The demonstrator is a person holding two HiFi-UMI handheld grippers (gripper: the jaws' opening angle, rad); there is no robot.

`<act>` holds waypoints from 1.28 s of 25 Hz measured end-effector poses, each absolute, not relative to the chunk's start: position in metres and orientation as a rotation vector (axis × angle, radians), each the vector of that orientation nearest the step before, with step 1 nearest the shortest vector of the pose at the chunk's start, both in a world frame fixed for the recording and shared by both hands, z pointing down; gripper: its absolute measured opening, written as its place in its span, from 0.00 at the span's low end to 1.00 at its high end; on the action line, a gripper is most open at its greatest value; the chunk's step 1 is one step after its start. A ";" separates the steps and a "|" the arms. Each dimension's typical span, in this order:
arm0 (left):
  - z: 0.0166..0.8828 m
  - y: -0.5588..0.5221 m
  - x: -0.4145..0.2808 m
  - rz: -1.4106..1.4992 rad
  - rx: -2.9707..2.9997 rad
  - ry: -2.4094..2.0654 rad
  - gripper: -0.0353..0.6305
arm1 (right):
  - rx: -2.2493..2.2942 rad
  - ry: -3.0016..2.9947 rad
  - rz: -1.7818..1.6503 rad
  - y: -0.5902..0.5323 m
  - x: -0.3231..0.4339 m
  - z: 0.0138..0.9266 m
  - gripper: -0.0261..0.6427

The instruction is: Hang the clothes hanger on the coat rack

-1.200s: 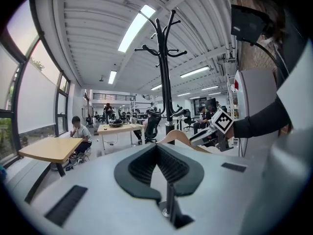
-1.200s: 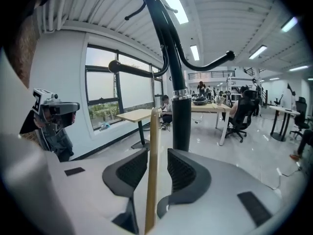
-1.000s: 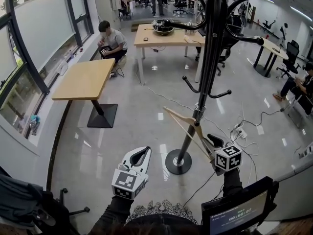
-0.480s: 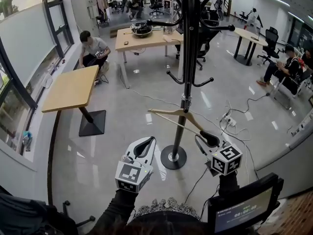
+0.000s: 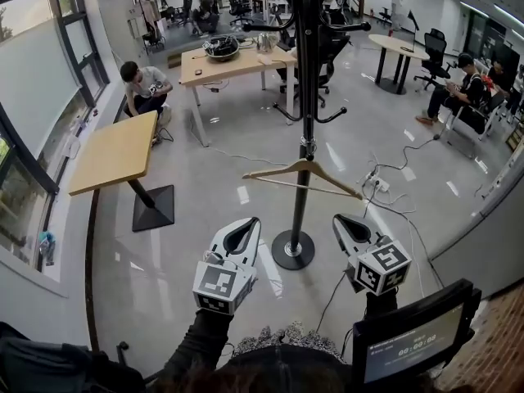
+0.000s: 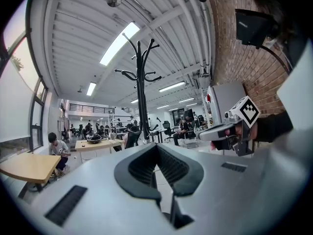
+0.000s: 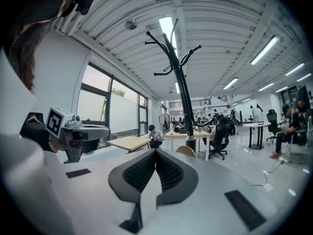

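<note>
The black coat rack (image 5: 304,88) stands mid-floor on a round base (image 5: 293,250). A wooden clothes hanger (image 5: 301,178) hangs level against its pole, with its hook at a collar below the lower arms. No gripper touches it. My right gripper (image 5: 342,219) is shut and empty, below and to the right of the hanger's right end. My left gripper (image 5: 246,224) is also shut and empty, left of the base. In the right gripper view the closed jaws (image 7: 155,153) point at the rack (image 7: 177,67). The left gripper view shows closed jaws (image 6: 157,149) and the rack (image 6: 142,87).
A wooden table (image 5: 115,152) stands at the left by the windows. A desk (image 5: 233,62) with a bowl is behind the rack. Cables and a power strip (image 5: 378,183) lie on the floor to the right. People sit around the room. A screen (image 5: 409,344) is at the bottom right.
The right gripper was at the hanger's right end; it has let go, drawn back and shut. The hanger now hangs level on the rack. Both grippers rose.
</note>
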State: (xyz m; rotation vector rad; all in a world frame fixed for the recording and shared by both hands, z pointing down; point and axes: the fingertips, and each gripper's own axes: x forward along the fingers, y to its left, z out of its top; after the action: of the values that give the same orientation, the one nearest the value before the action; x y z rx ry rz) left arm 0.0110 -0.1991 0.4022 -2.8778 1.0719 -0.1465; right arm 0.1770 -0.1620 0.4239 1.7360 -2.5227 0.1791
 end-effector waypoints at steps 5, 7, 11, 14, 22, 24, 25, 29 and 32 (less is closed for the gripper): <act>0.402 -0.155 -0.036 -0.163 -2.890 1.048 0.06 | 1.793 -2.465 0.172 -0.114 0.134 0.419 0.06; 0.403 -0.146 -0.044 -0.169 -2.881 1.029 0.06 | 1.813 -2.454 0.177 -0.104 0.126 0.419 0.06; 0.409 -0.141 -0.046 -0.174 -2.898 1.023 0.06 | 1.847 -2.406 0.208 -0.096 0.127 0.426 0.06; 0.412 -0.141 -0.045 -0.162 -2.916 1.027 0.06 | 1.881 -2.374 0.228 -0.091 0.128 0.427 0.06; 0.415 -0.140 -0.036 -0.148 -2.927 0.995 0.06 | 1.972 -2.334 0.221 -0.083 0.136 0.421 0.05; 0.415 -0.141 -0.037 -0.139 -2.924 0.999 0.06 | 1.974 -2.328 0.221 -0.080 0.135 0.421 0.05; 0.416 -0.139 -0.038 -0.140 -2.930 1.001 0.06 | 1.973 -2.322 0.223 -0.078 0.134 0.422 0.05; 0.417 -0.138 -0.041 -0.138 -2.943 1.018 0.06 | 1.962 -2.312 0.219 -0.073 0.128 0.422 0.05; 0.417 -0.142 -0.040 -0.119 -2.940 1.026 0.06 | 1.960 -2.318 0.222 -0.075 0.127 0.422 0.05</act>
State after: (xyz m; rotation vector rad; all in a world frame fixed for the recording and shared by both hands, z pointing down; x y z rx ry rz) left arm -0.0396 -0.1421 0.4173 -2.9395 1.0262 -0.1189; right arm 0.1274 -0.0750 0.4217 1.9599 -2.3183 0.2216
